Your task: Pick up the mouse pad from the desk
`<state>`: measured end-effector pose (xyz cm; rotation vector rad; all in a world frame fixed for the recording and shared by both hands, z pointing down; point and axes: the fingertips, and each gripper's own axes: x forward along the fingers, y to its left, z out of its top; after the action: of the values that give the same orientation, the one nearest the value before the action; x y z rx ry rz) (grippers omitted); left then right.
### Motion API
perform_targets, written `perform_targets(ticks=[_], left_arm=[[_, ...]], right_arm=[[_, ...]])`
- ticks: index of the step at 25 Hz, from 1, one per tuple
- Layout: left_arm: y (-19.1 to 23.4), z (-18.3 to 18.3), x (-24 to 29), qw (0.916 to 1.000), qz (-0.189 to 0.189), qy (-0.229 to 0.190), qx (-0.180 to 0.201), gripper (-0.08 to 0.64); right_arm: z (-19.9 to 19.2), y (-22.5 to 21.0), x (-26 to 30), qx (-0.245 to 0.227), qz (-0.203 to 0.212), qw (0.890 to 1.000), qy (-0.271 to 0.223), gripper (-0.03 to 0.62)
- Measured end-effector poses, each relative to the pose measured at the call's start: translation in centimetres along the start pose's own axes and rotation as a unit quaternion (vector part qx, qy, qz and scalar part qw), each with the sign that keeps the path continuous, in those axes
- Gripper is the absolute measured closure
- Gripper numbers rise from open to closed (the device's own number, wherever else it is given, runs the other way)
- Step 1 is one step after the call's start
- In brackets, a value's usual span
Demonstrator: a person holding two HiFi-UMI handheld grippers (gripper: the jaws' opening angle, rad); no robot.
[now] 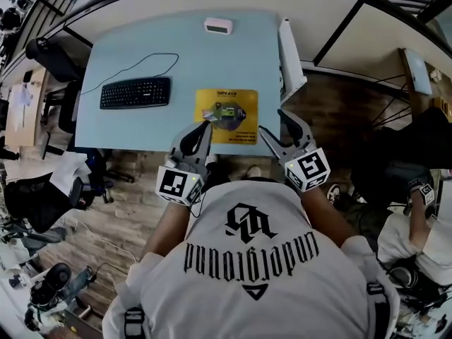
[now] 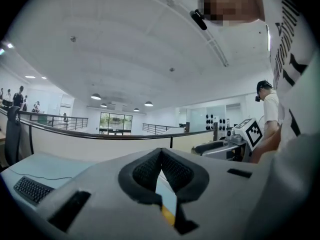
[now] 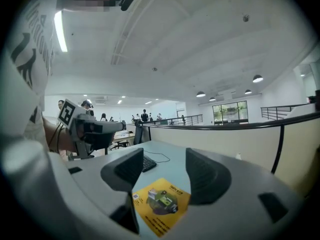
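Frames the mouse pad, flat at the near edge of the table, from both sides; left tongs pressed together, empty; right tongs spread, seemingly readied for its rim

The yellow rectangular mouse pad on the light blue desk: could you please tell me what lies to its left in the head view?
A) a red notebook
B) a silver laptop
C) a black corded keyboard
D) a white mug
C: in the head view the black corded keyboard lies on the light blue desk to the left of the yellow rectangular mouse pad, with bare desk between them.
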<state>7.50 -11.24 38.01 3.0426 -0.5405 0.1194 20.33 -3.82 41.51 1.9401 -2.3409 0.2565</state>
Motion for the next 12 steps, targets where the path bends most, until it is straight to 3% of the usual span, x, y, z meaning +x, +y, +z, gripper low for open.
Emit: perform_targets(ticks=[12], left_arm=[[5.9, -1.6, 3.2, 0.9968, -0.073, 0.032, -0.003, 0.552]], right_arm=[[-1.2, -1.3, 3.8, 0.028, -0.081, 0.996, 0.038, 0.328]])
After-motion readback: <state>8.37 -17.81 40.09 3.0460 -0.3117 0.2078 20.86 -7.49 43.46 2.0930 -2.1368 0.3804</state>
